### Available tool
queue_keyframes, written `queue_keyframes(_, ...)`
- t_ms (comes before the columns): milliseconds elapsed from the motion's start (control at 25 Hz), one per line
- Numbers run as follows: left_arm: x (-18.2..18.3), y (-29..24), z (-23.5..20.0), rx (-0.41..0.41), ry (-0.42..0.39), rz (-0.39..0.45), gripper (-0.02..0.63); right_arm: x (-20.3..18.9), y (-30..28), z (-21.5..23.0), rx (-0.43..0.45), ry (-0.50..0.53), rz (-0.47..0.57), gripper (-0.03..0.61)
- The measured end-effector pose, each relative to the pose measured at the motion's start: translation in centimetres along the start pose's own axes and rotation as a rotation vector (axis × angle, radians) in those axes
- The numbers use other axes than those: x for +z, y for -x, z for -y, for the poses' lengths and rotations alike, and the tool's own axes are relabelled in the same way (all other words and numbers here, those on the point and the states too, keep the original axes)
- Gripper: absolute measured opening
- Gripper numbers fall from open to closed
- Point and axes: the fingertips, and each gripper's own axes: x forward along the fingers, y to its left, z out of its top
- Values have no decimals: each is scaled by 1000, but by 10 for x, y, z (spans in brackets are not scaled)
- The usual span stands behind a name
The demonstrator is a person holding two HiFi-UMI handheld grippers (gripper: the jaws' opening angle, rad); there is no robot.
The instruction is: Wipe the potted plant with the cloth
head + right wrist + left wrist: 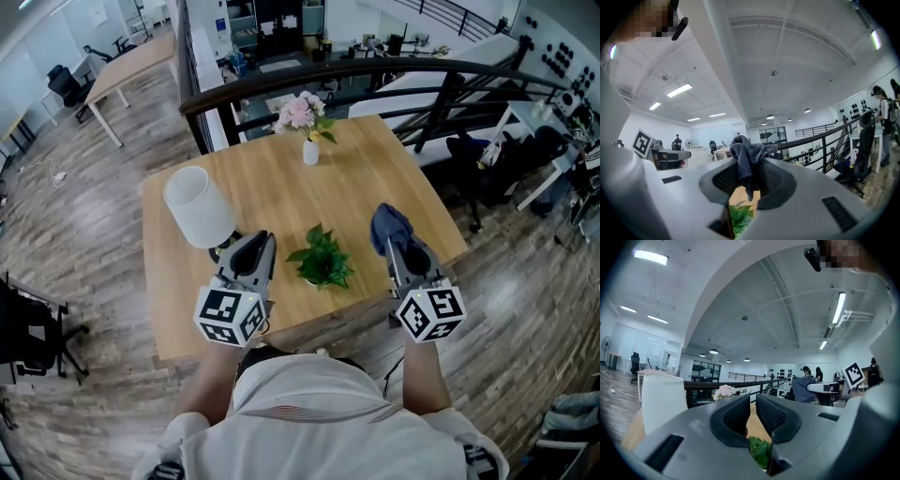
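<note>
The small green potted plant (322, 260) stands near the front edge of the wooden table (281, 187), between my two grippers. My left gripper (253, 246) hovers just left of it, jaws drawn together to a thin slit with nothing between them (753, 405); leaves of the plant (760, 451) show below the jaws. My right gripper (397, 246) is to the plant's right, shut on a crumpled blue-grey cloth (388, 225). In the right gripper view the cloth (746, 157) bunches up between the pads and the plant (740, 217) shows beneath.
A white cylindrical lampshade (198, 206) stands at the table's left, close to my left gripper. A white vase of pink flowers (306, 120) sits at the far edge. A dark railing (394, 70) runs behind the table. Office chairs (33, 333) stand around.
</note>
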Motion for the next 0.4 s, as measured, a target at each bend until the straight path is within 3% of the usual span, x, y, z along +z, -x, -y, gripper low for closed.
queue_keyframes(400,-4,4,6,5,6,2,45,-9,4,-4,14,22,-17,135)
